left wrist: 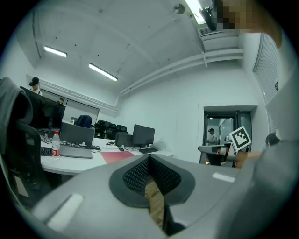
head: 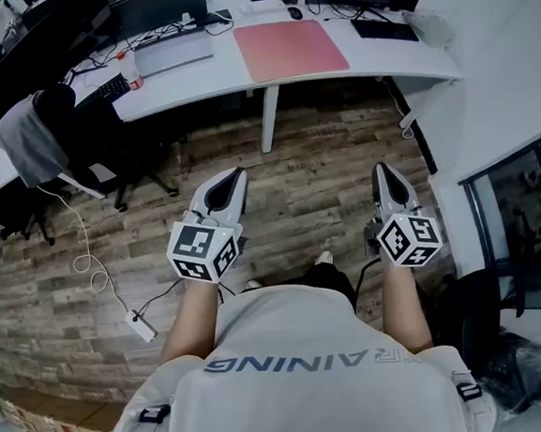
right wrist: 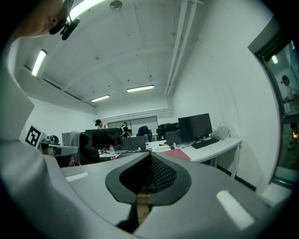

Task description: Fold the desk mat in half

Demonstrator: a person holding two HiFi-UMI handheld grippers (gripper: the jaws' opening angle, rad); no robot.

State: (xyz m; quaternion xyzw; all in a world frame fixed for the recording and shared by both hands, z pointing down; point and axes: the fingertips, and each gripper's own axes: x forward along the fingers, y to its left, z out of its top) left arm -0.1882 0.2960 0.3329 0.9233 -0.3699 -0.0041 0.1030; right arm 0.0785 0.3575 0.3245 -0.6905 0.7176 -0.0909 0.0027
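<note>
The pink desk mat (head: 291,49) lies flat and unfolded on the white desk (head: 398,58), far ahead of me. Both grippers hang over the wood floor, well short of the desk and touching nothing. My left gripper (head: 234,173) points level toward the desk, its jaws shut with nothing between them. My right gripper (head: 380,167) is shut and empty too. In the left gripper view the mat (left wrist: 117,156) shows as a thin pink strip beyond the closed jaw tips (left wrist: 150,158). In the right gripper view the mat (right wrist: 180,154) lies just past the closed tips (right wrist: 150,155).
A laptop (head: 171,52) and a water bottle (head: 129,67) stand left of the mat, a black keyboard (head: 384,29) to its right. An office chair with a grey jacket (head: 33,137) is at the left. A white cable with an adapter (head: 139,325) lies on the floor. A glass door (head: 534,215) is at right.
</note>
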